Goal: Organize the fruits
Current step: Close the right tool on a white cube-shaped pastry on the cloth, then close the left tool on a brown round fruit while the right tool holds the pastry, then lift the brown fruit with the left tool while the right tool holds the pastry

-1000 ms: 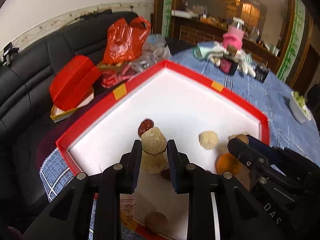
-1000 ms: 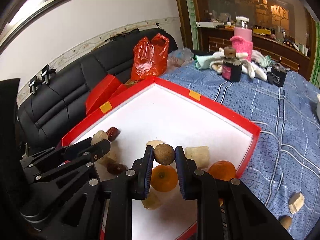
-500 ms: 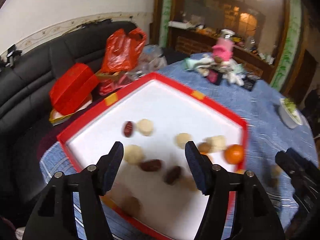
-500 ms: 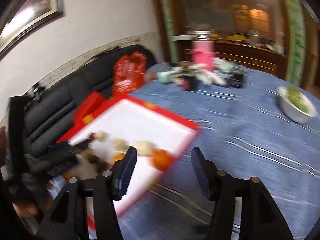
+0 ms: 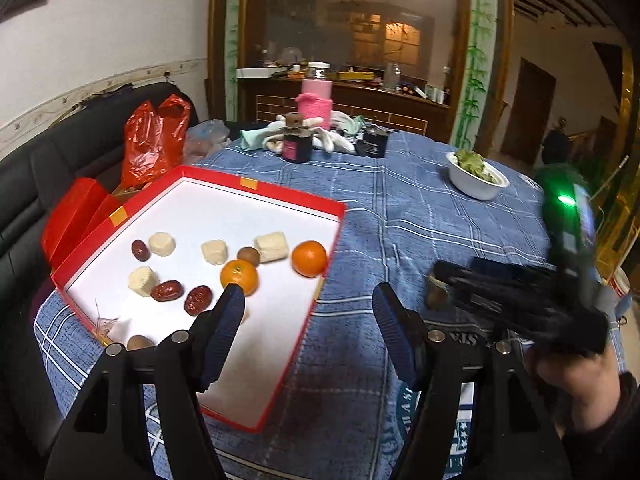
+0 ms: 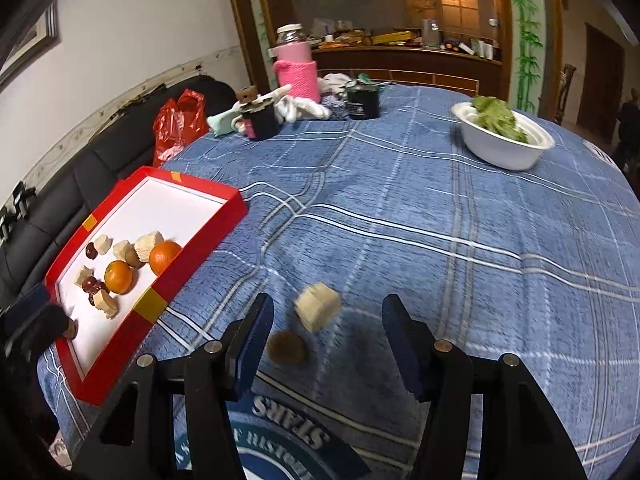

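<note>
A red-rimmed white tray (image 5: 276, 368) lies on the blue tablecloth, also in the right wrist view (image 6: 168, 280). It holds two oranges (image 5: 239, 277) (image 5: 309, 258), several pale chunks (image 5: 272, 246), red dates (image 5: 167, 290) and a brown round fruit (image 5: 248, 255). My left gripper (image 5: 306, 312) is open and empty above the tray's near right edge. My right gripper (image 6: 326, 332) is open and empty above the cloth, over a pale chunk (image 6: 318, 306) and a brown round fruit (image 6: 287, 348). The right gripper also shows in the left wrist view (image 5: 444, 280).
A white bowl of greens (image 6: 502, 136) stands at the far right. A pink-wrapped jar (image 6: 297, 68), dark pots (image 6: 362, 101), and cloths sit at the back. A black sofa (image 5: 36, 168) with red bags (image 5: 154, 136) is on the left.
Both grippers have opened and pulled back. The pale chunk and brown fruit they held now lie in the tray. The right gripper has swung right, out over the cloth.
</note>
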A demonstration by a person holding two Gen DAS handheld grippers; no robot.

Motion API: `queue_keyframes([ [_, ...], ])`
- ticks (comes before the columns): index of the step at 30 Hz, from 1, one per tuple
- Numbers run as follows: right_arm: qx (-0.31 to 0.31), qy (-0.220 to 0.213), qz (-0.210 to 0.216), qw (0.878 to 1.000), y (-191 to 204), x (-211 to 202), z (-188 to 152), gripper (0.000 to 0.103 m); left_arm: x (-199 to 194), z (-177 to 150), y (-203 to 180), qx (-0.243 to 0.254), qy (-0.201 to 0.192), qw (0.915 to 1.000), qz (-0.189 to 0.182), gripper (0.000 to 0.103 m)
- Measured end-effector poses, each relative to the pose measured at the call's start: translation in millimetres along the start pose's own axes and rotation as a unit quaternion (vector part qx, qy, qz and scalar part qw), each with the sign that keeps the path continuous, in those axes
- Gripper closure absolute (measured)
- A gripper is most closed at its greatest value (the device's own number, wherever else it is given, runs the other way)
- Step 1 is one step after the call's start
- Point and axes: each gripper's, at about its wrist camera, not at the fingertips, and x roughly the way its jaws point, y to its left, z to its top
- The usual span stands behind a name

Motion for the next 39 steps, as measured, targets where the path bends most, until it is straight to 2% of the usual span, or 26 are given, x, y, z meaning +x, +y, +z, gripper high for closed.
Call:
queue_keyframes([
  [2,0.0,0.017,-0.005,1.0,3,12,1,0.058,-1,0,-1,0.0,-0.001,1.0,0.0,0.037],
  [4,0.012,0.037,0.003,0.999,1,26,0,0.074,-1,0,-1,0.0,-0.002,1.0,0.001,0.037],
  [9,0.024,0.01,0.004,1.0,-4,11,-4,0.074,7,2,-12,0.009,0.01,0.9997,-0.021,0.037],
  [17,0.082,-0.036,-0.001,0.996,-60,-35,-22,0.074,51,5,-70,0.064,0.061,0.9928,-0.081,0.037],
  [22,0.129,-0.052,0.013,0.99,-91,-42,-32,0.074,76,0,-97,0.086,0.085,0.9894,-0.081,0.037],
  [25,0.127,-0.063,0.023,0.99,-92,-45,-31,0.074,88,-2,-105,0.086,0.099,0.9882,-0.079,0.038],
  [26,0.125,-0.064,0.028,0.99,-92,-44,-31,0.074,92,-4,-108,0.09,0.104,0.9877,-0.075,0.041],
  [28,0.126,-0.063,0.034,0.989,-93,-43,-31,0.074,98,-6,-112,0.09,0.114,0.9864,-0.078,0.058],
  [29,0.127,-0.063,0.036,0.989,-93,-44,-31,0.074,101,-7,-114,0.094,0.12,0.9859,-0.07,0.075],
  [30,0.126,-0.063,0.038,0.989,-93,-44,-31,0.074,103,-8,-115,0.096,0.125,0.9854,-0.064,0.083],
  [39,0.121,-0.065,0.027,0.99,-89,-46,-31,0.074,86,-7,-102,0.087,0.113,0.9883,-0.056,0.083],
])
